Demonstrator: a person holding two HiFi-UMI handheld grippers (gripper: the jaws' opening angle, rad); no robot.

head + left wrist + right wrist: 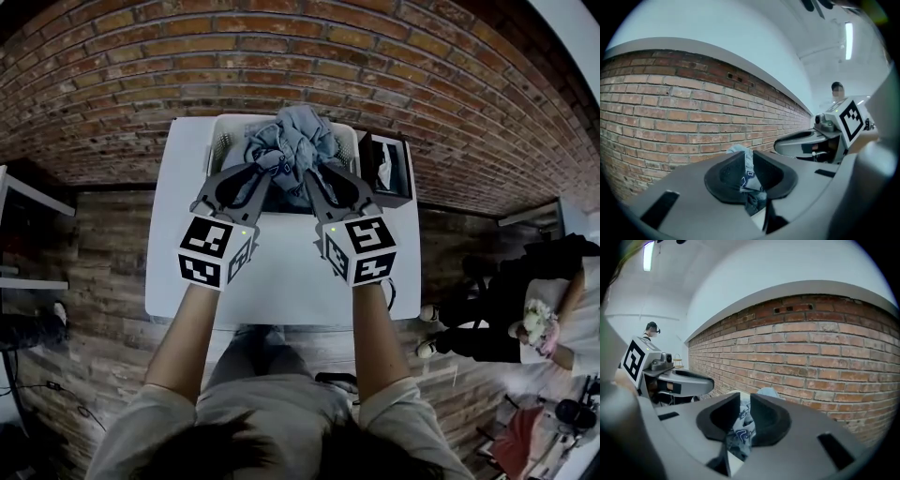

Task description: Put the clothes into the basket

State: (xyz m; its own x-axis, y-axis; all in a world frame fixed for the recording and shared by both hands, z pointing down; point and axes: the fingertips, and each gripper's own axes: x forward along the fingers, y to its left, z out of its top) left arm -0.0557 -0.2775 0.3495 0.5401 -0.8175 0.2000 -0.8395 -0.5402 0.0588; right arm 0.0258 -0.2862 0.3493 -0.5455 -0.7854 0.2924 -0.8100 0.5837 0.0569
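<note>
So the white table (281, 272) is basically bare in front of you. The white basket (217, 141) sits at its far edge against the brick wall, so I'll use the basket as the reference for everything.

The grey-blue garment (292, 141) is bunched up right above the basket, hanging over its opening and not down inside it yet. Just to the right of the basket there's a black box (386, 169).

Your left gripper (267, 178) is at the basket's near rim with its jaws pinched on a fold of the garment. The right gripper (314, 180) is right beside it doing the same. In both gripper views you can see printed cloth squeezed between the pads.

What I'd watch for:
- Each gripper only has a thin fold, so the cloth could slip out if you swing it.
- If you let go while the bundle is near the front, a loose end could drape over the near rim onto the table.
- If you drift right, a trailing bit could snag the box.
</note>
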